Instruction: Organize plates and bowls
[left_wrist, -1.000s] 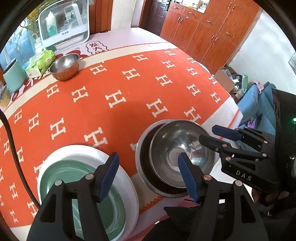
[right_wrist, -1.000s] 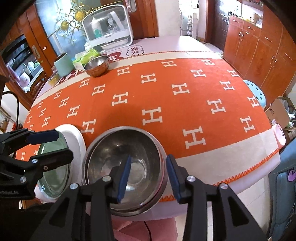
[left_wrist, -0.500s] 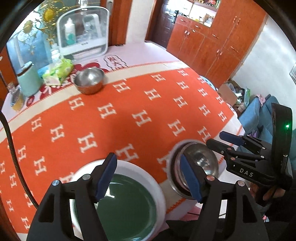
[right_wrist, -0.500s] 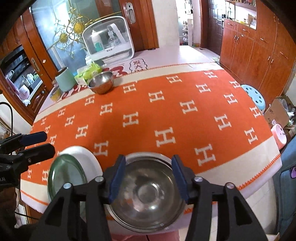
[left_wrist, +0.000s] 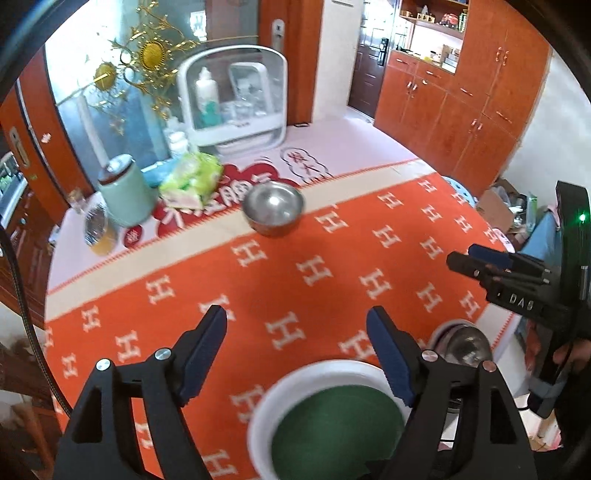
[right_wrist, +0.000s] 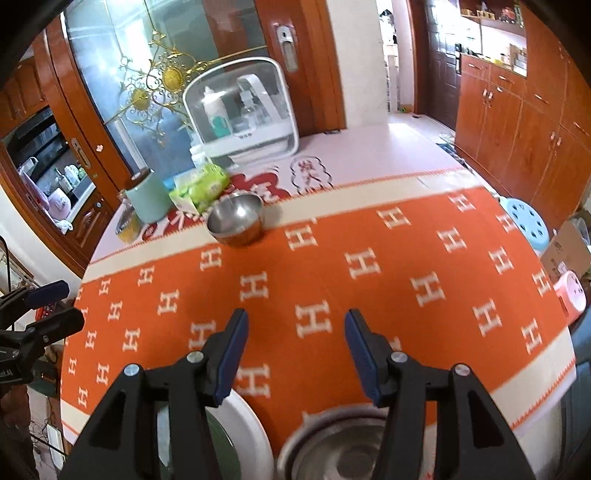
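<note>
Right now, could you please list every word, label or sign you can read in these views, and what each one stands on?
"DAS": on the right hand-held gripper, in the left wrist view.
"H": repeated white letters across the orange cloth.
Red Chinese characters on the pink mat: too blurred to read.
Print on the green packet and on the white case: too small to read.

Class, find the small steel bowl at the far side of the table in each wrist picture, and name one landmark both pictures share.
Left wrist: the small steel bowl sits above centre, at the orange cloth's far edge.
Right wrist: the bowl sits left of centre, at the same edge.
Shared landmark: the green tissue pack just behind it.
</note>
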